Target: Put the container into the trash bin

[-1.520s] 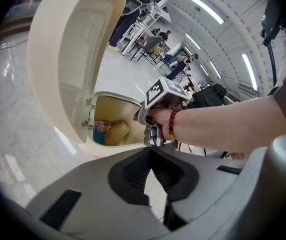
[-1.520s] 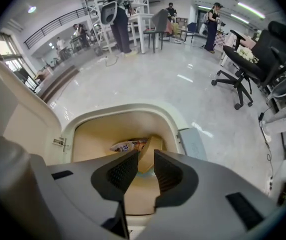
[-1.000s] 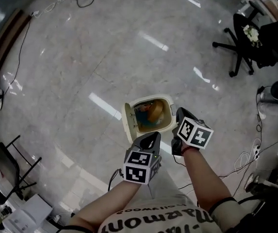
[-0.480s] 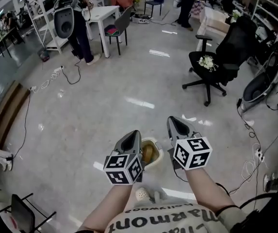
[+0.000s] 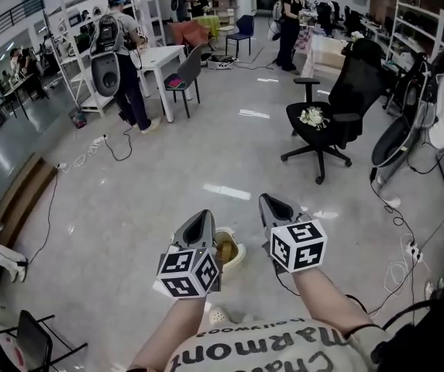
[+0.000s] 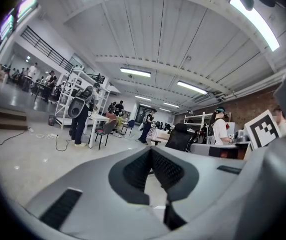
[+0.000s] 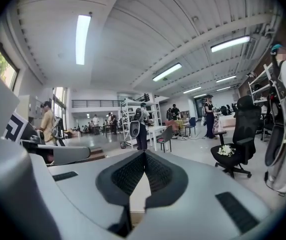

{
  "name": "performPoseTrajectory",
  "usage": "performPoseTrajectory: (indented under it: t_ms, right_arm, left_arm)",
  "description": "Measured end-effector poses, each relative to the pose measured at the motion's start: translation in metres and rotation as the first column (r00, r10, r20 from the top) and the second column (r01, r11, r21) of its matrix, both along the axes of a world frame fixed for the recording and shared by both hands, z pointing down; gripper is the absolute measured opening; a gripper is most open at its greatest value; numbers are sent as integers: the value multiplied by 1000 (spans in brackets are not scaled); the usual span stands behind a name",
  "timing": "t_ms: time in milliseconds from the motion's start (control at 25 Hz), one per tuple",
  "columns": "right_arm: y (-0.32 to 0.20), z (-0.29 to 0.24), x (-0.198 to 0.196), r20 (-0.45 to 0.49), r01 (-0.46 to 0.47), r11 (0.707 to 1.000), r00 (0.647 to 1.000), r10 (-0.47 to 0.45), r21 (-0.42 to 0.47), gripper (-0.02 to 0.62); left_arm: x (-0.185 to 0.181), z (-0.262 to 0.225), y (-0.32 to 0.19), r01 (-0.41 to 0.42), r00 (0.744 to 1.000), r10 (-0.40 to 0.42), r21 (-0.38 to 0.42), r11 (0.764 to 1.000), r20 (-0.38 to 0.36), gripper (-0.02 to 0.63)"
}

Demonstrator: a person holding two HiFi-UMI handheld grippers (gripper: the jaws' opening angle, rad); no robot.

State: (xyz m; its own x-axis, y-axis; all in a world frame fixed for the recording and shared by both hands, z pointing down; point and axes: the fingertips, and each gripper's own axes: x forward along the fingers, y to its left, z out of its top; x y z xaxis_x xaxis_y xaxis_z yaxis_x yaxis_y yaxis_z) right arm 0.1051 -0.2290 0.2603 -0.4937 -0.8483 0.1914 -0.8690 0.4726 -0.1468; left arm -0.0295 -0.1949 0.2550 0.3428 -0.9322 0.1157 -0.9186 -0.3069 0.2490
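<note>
The cream trash bin (image 5: 235, 256) stands open on the floor between my two grippers, largely hidden behind them. Something yellowish-brown (image 5: 225, 247) lies inside it; I cannot make out its shape. My left gripper (image 5: 204, 218) is held up in front of me, jaws together with nothing between them, as the left gripper view (image 6: 150, 150) also shows. My right gripper (image 5: 267, 201) is level with it on the right, likewise shut and empty (image 7: 144, 153). Both point out over the room, above the bin.
A black office chair (image 5: 324, 122) stands ahead on the right. A white table (image 5: 156, 55) with a chair and a person (image 5: 122, 56) are at the back left. Cables (image 5: 90, 147) trail over the grey floor, and a folding chair (image 5: 29, 338) sits bottom left.
The head view has swung up from the floor to the room. The bin, seen fully from above a second ago, is now mostly hidden behind the grippers. Both grippers stay shut.
</note>
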Motion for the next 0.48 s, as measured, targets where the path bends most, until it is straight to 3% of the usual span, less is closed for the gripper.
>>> performPoseTrajectory:
  t_ms: [480]
  right_arm:
    - [100,23,93,21,-1,999,1000,2,-53,2]
  left_arm:
    - [65,8,111,50,999,-50,-7,999,16,-5]
